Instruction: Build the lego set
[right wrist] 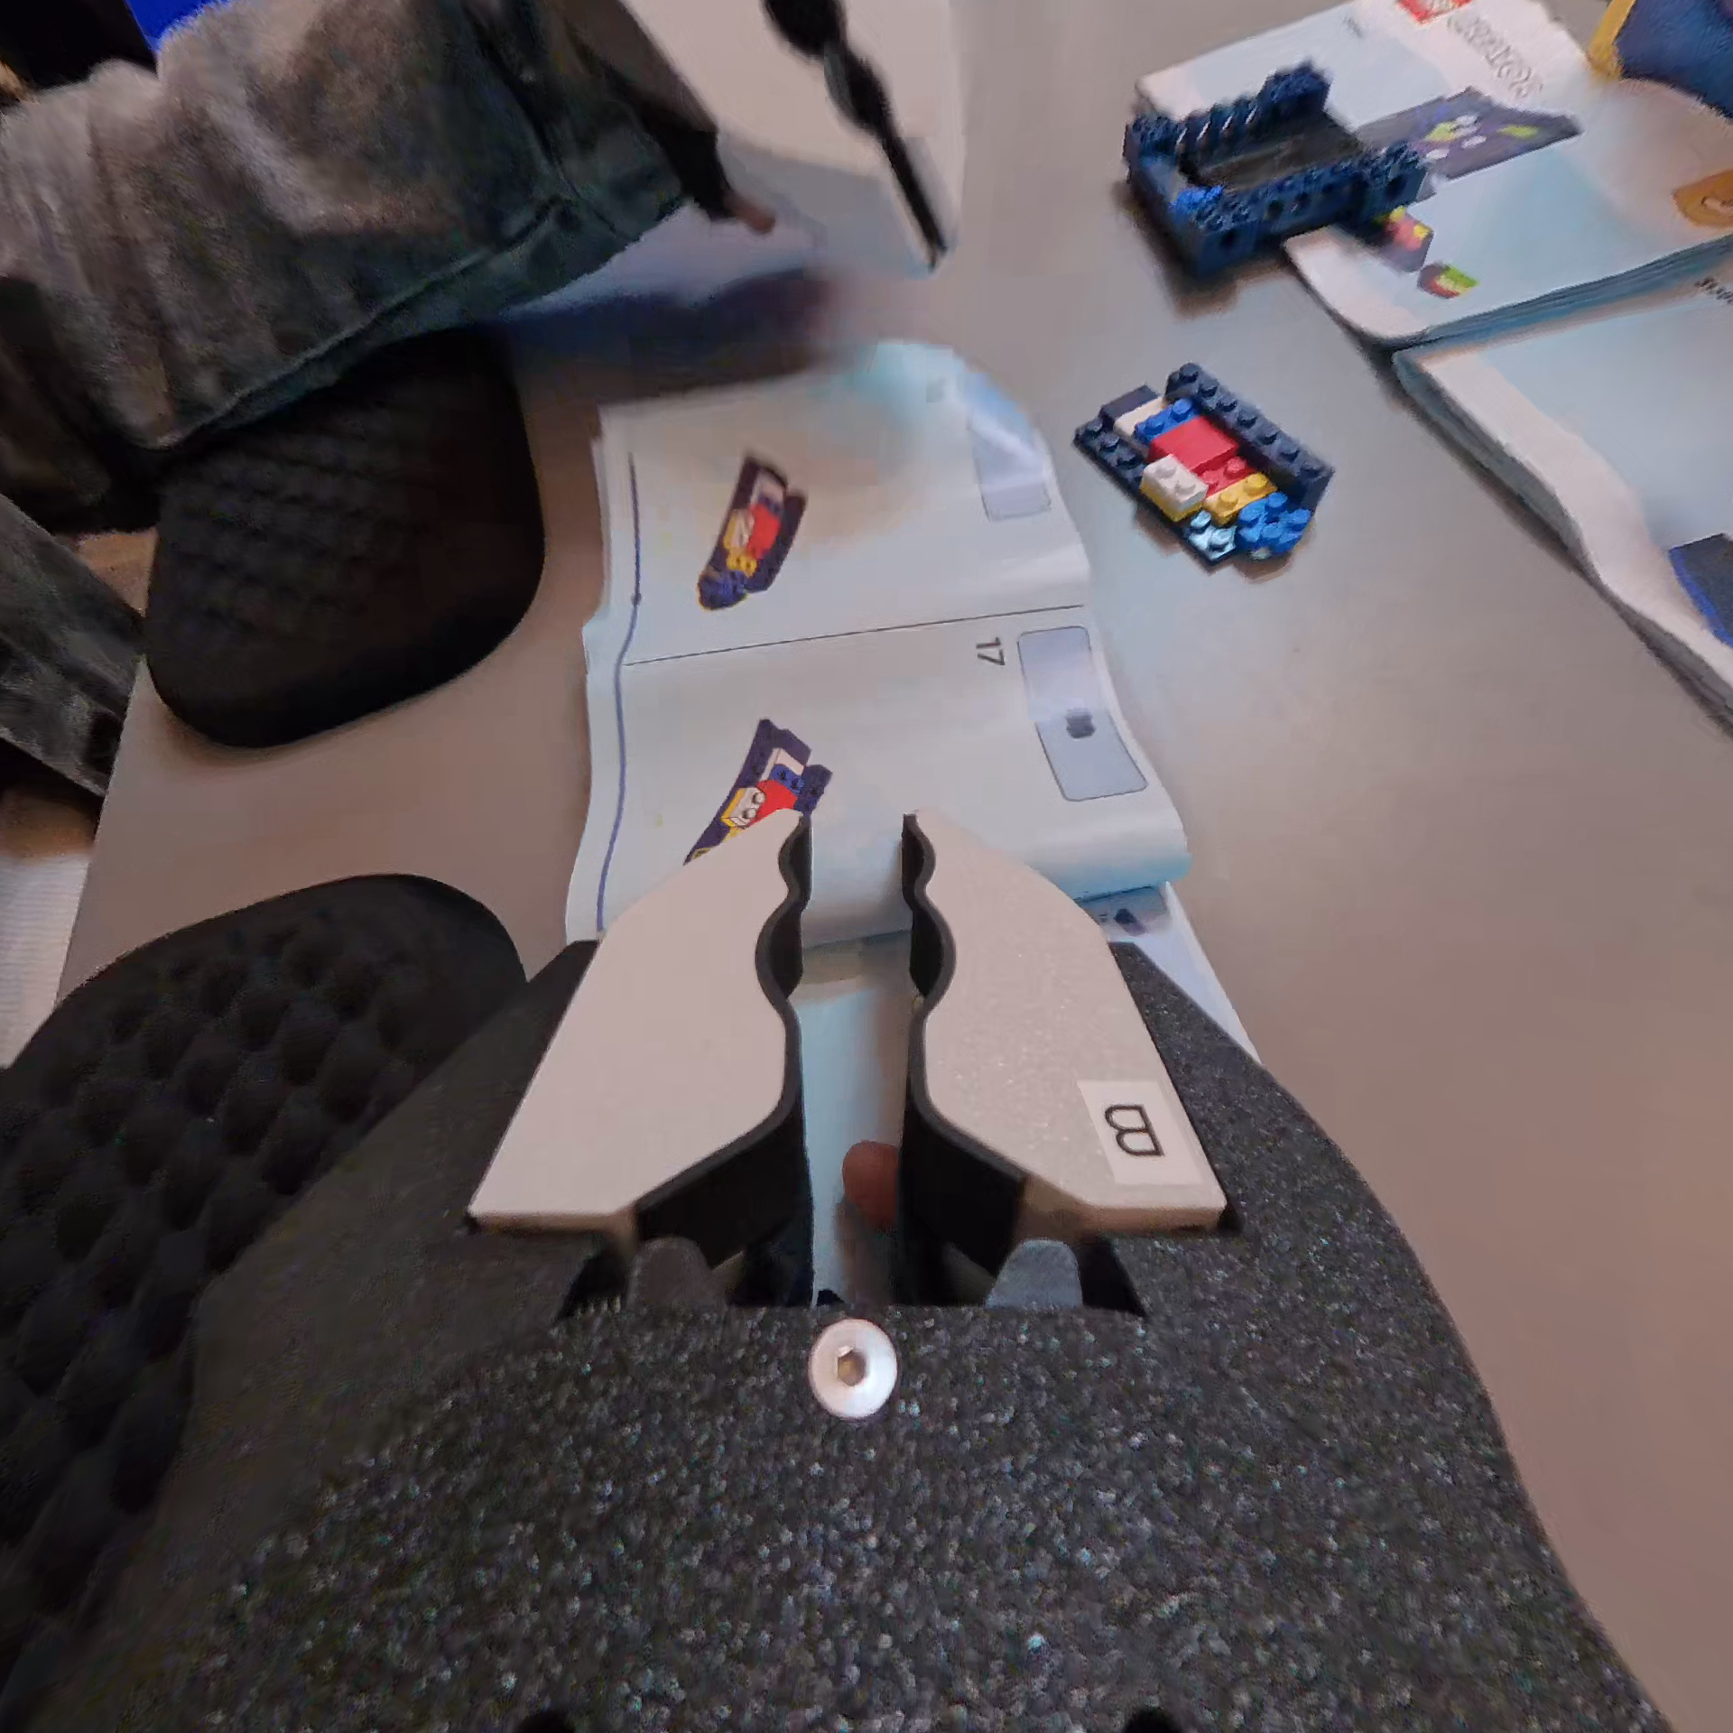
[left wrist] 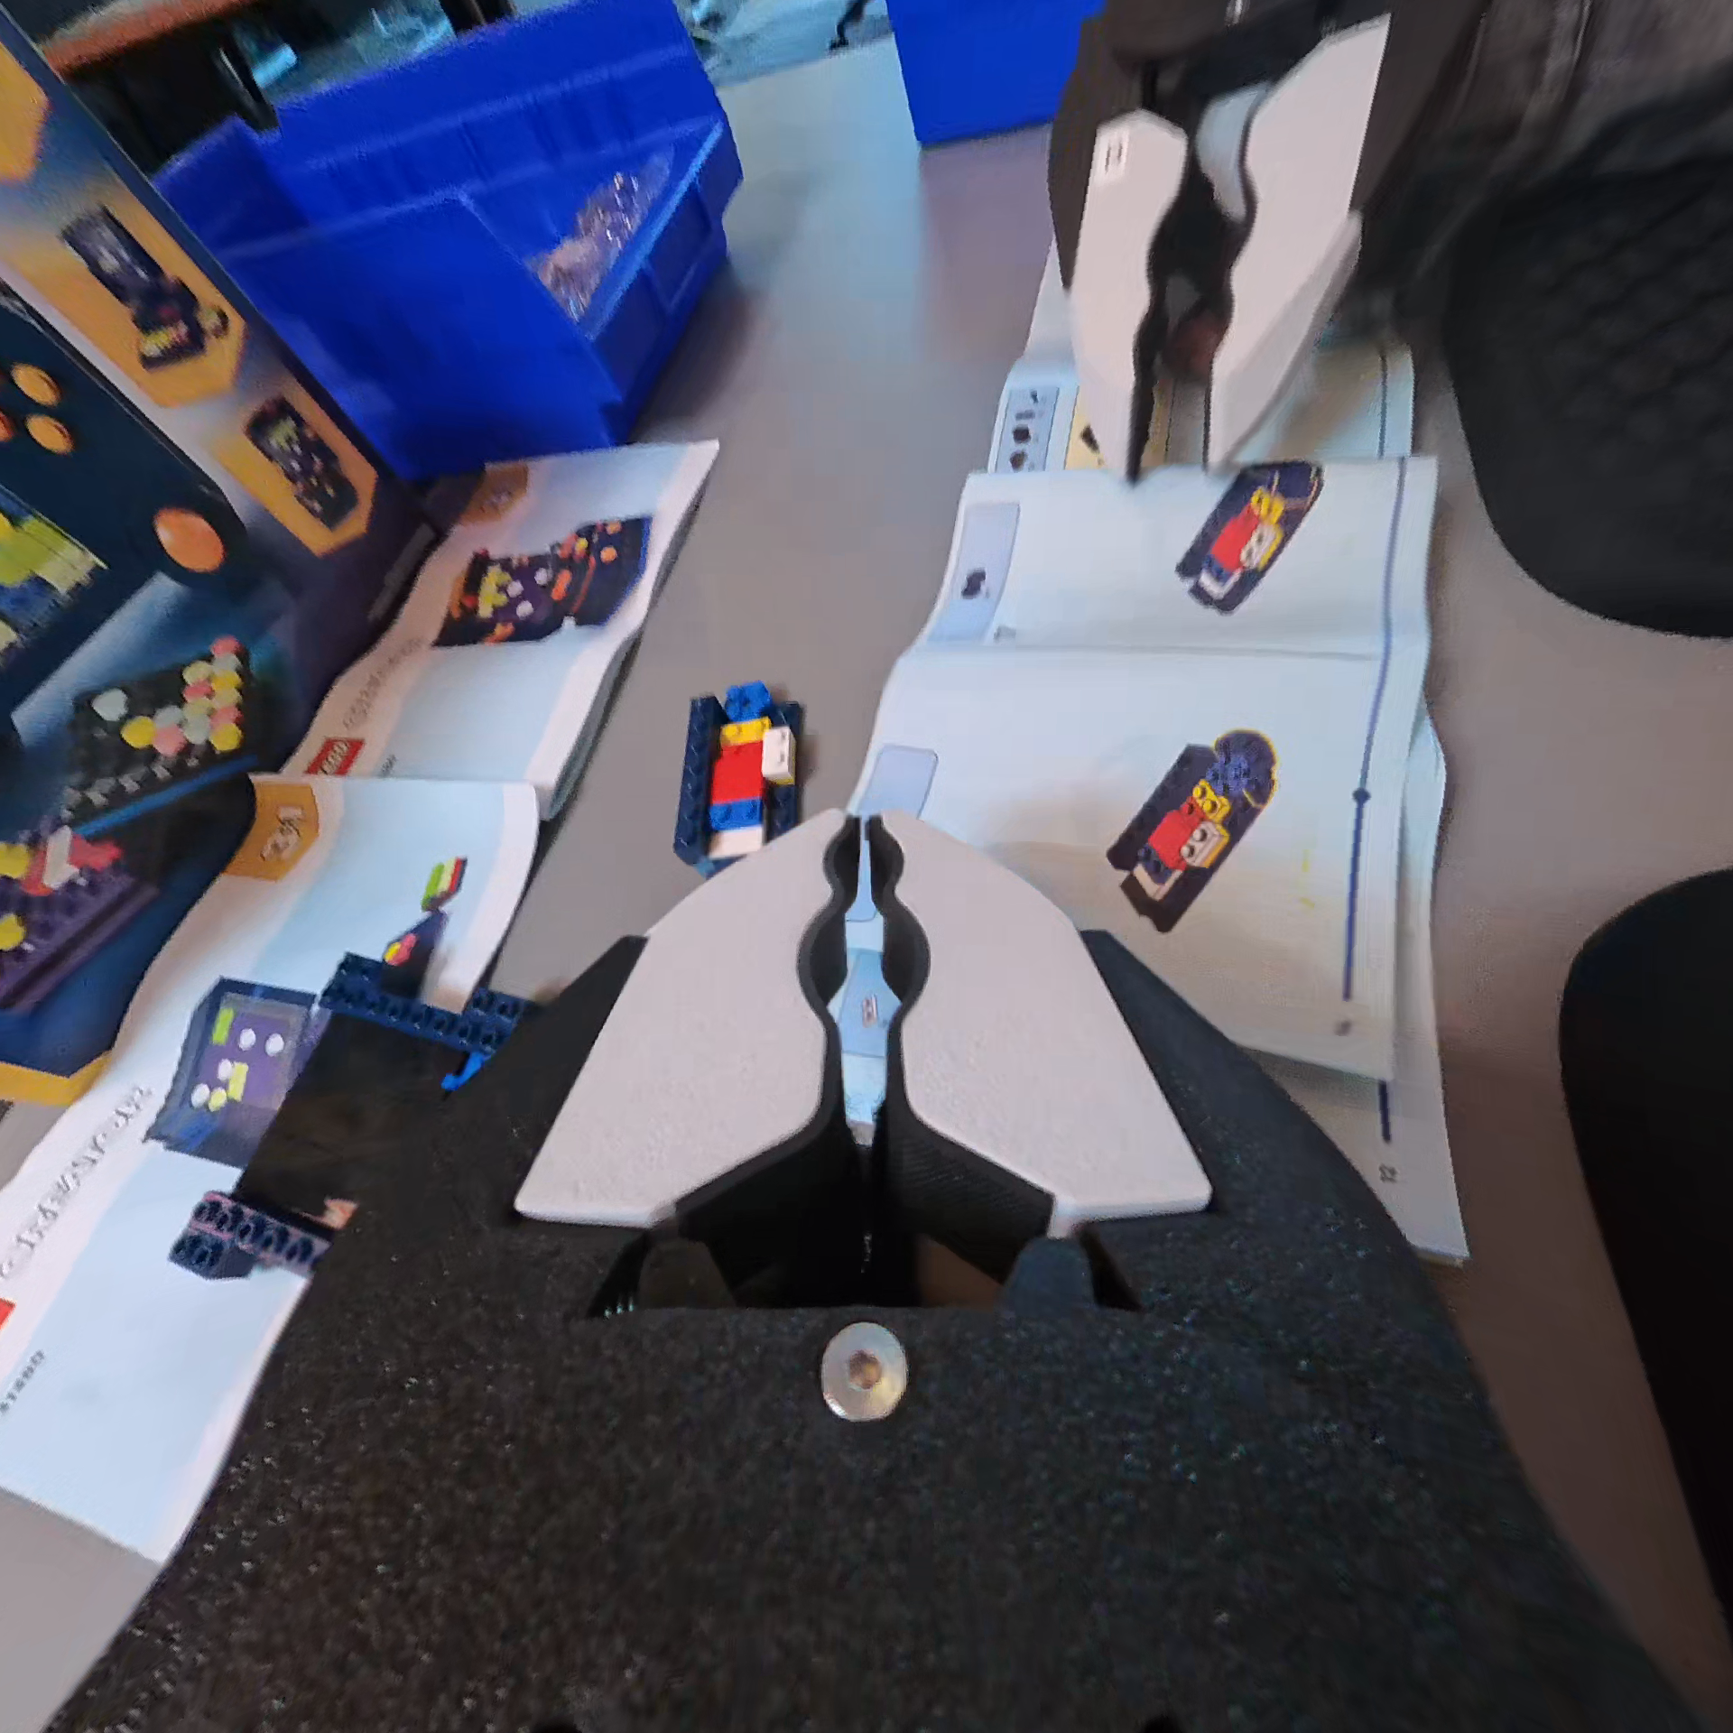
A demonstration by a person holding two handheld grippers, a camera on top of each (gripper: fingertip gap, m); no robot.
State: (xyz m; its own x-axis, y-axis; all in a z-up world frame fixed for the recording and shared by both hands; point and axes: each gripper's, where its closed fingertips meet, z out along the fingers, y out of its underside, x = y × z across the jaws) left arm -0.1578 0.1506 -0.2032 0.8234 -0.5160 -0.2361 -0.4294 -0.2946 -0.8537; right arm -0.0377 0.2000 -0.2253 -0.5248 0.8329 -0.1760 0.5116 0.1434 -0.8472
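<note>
My left gripper (left wrist: 863, 823) is shut, its tips at the near left edge of an open instruction booklet (left wrist: 1172, 703); I cannot tell if a page is pinched. It shows blurred at the top of the right wrist view (right wrist: 924, 234). A small brick model (left wrist: 741, 778), dark blue with red, yellow, white and blue bricks, lies on the grey table just left of it, and shows in the right wrist view (right wrist: 1205, 469). My right gripper (right wrist: 853, 821) is open at the booklet's (right wrist: 844, 581) other end, a curled page edge standing between its fingers; it also shows in the left wrist view (left wrist: 1177, 464).
A dark blue brick frame (left wrist: 422, 1008) lies on a second booklet (left wrist: 281, 938), and shows in the right wrist view (right wrist: 1257, 178). A third booklet (left wrist: 525, 638), a printed box (left wrist: 113, 469) and blue bins (left wrist: 450, 234) stand at the left. Black mesh pads (right wrist: 234, 1125) and a sleeve (right wrist: 281, 188) lie beside the booklet. My right fingertips sit around 15 cm from my left ones.
</note>
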